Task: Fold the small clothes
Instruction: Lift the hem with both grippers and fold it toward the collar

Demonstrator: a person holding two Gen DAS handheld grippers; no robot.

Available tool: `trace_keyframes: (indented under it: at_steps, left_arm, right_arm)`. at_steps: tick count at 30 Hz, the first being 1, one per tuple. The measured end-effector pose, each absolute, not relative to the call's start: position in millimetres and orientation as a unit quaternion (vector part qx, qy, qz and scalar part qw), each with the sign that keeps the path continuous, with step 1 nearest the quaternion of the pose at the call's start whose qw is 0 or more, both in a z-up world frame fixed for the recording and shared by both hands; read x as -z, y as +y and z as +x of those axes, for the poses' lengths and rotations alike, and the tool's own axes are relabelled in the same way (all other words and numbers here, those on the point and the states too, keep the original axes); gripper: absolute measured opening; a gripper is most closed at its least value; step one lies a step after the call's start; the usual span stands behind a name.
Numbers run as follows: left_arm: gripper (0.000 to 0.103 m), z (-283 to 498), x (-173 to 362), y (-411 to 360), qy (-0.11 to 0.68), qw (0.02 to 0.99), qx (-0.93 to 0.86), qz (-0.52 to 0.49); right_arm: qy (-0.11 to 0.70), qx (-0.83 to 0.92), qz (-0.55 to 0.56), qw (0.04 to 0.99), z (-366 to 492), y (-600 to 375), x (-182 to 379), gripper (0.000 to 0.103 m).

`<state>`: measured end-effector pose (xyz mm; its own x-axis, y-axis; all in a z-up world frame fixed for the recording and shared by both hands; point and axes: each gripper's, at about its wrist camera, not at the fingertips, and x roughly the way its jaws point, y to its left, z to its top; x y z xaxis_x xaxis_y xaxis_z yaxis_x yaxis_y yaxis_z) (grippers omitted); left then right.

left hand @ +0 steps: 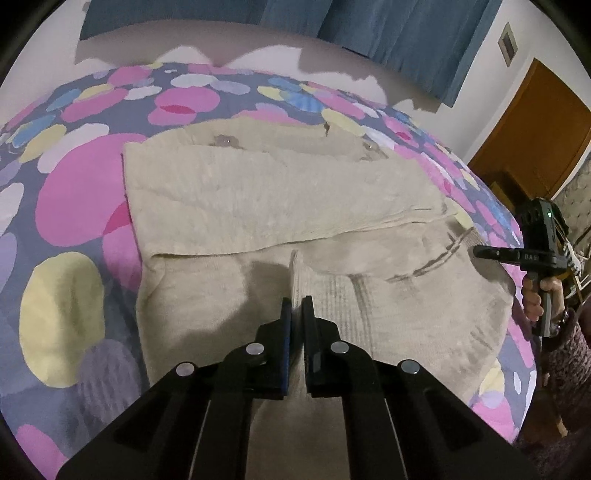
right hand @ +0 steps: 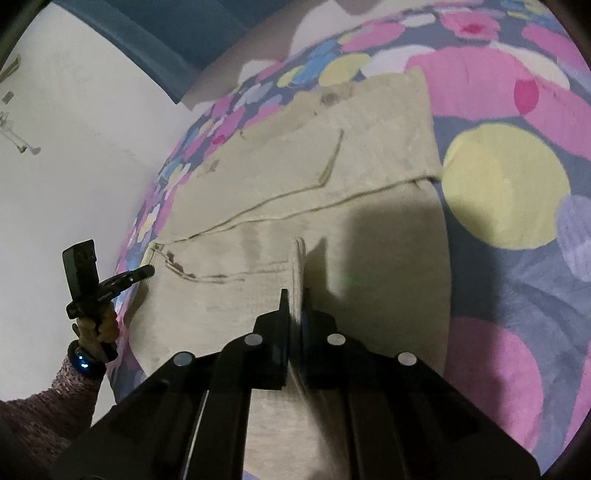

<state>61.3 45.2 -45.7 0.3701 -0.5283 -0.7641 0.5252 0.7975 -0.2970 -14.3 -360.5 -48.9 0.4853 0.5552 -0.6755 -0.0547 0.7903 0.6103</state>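
Observation:
A beige knit cardigan (left hand: 280, 195) lies partly folded on the bed, with buttons along its far edge and a sleeve laid across its middle. It also shows in the right wrist view (right hand: 332, 177). My left gripper (left hand: 296, 301) is shut on the ribbed hem of the cardigan, a fold of cloth standing up between the fingers. My right gripper (right hand: 295, 299) is shut on the hem at the other near corner. Each gripper shows in the other's view, the right one (left hand: 480, 252) at the garment's right edge, the left one (right hand: 147, 272) at its left edge.
The bedspread (left hand: 74, 206) is grey-blue with large pink, yellow and lilac spots. Blue curtains (left hand: 388, 33) hang behind the bed. A brown wooden door (left hand: 532, 136) stands at the right. A white wall (right hand: 74, 155) lies beyond the bed's side.

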Motion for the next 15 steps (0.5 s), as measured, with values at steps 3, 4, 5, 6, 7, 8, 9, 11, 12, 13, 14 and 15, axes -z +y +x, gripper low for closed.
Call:
trace_keyframes:
  at_steps: [3,4,5,6,7,8,9,11,12,13,14,15]
  left_arm:
    - [0.005,62,46,45,0.460,0.830,0.316,0.006]
    - [0.005,64,47,45,0.463,0.827,0.319,0.001]
    - [0.005,66,49,45,0.466,0.825,0.320,-0.004]
    - [0.005,68,50,46,0.469,0.823,0.320,-0.009]
    - [0.005,71,53,46,0.474,0.819,0.323,-0.014]
    - [0.005,72,55,46,0.477,0.817,0.325,-0.016]
    - [0.005,73,58,46,0.481,0.813,0.327,-0.017]
    - [0.006,73,62,44,0.489,0.807,0.329,-0.018]
    - [0.007,73,63,44,0.491,0.805,0.331,-0.018]
    - [0.008,74,64,44,0.493,0.805,0.331,-0.018]
    - [0.008,74,65,44,0.494,0.804,0.330,-0.019]
    - [0.008,75,66,44,0.495,0.803,0.330,-0.020]
  right_arm:
    - [0.466,-0.185,0.266,0.823,-15,-363,45,0.004]
    - [0.466,-0.184,0.267,0.823,-14,-364,45,0.004]
    - [0.467,-0.180,0.268,0.823,-14,-365,46,0.004]
    - [0.468,-0.180,0.271,0.822,-14,-366,47,0.004]
    - [0.468,-0.181,0.275,0.820,-14,-367,48,0.004]
    - [0.469,-0.180,0.277,0.819,-14,-368,50,0.004]
    - [0.469,-0.180,0.279,0.818,-14,-368,51,0.004]
    - [0.470,-0.181,0.285,0.815,-14,-369,53,0.004]
    - [0.471,-0.181,0.287,0.814,-13,-370,54,0.004]
    - [0.473,-0.181,0.287,0.813,-13,-371,55,0.004]
    - [0.475,-0.181,0.286,0.813,-12,-371,56,0.004]
    - [0.476,-0.182,0.287,0.811,-11,-371,58,0.004]
